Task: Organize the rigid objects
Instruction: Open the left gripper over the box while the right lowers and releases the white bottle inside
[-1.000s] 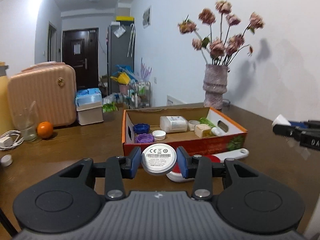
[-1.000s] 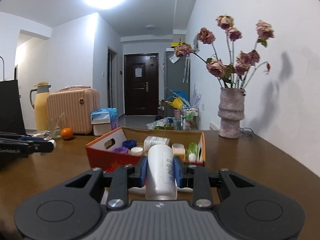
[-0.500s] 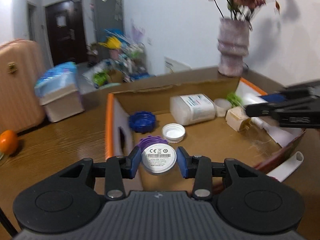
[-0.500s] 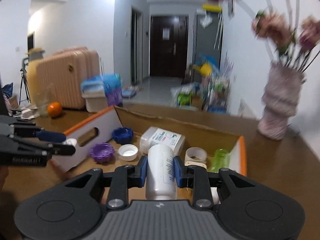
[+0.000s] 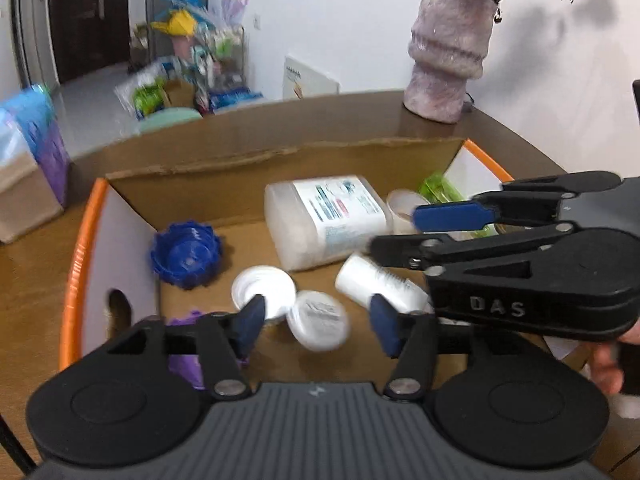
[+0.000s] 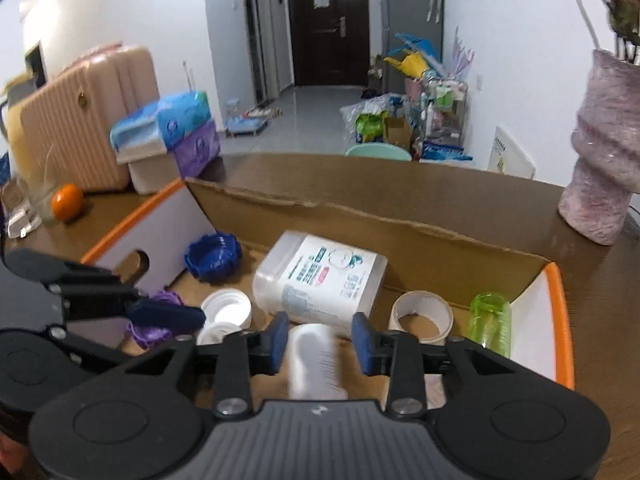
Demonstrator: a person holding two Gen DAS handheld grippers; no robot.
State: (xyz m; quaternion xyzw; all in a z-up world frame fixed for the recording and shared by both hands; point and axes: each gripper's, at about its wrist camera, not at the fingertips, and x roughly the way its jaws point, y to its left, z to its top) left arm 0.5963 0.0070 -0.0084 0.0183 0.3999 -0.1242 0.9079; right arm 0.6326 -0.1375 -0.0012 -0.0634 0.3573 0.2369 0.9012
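Note:
An orange-rimmed cardboard box [image 5: 76, 272] [image 6: 558, 312] sits on the wooden table. My left gripper [image 5: 316, 324] is open over the box; a blurred white round disc [image 5: 319, 320] drops between its fingers. My right gripper [image 6: 320, 340] is open over the box too; a blurred white bottle [image 6: 316, 360] [image 5: 380, 284] falls free between its fingers. In the box lie a blue lid [image 5: 186, 254] [image 6: 212, 256], a white cap [image 5: 262, 290] [image 6: 226, 308], a purple lid [image 6: 154, 324], a clear labelled tub [image 5: 324, 220] [image 6: 320, 284], a tape roll [image 6: 422, 316] and a green bottle [image 6: 490, 322].
A pink-grey vase [image 5: 450, 44] [image 6: 600, 152] with dried flowers stands on the table behind the box's right end. An orange [image 6: 67, 202] and a pink suitcase [image 6: 80, 120] are at the left. The right gripper [image 5: 520, 256] crosses the left wrist view.
Both grippers moved forward over the box and opened. The left let go of the white disc and the right let go of the white bottle; both objects are dropping into the box.

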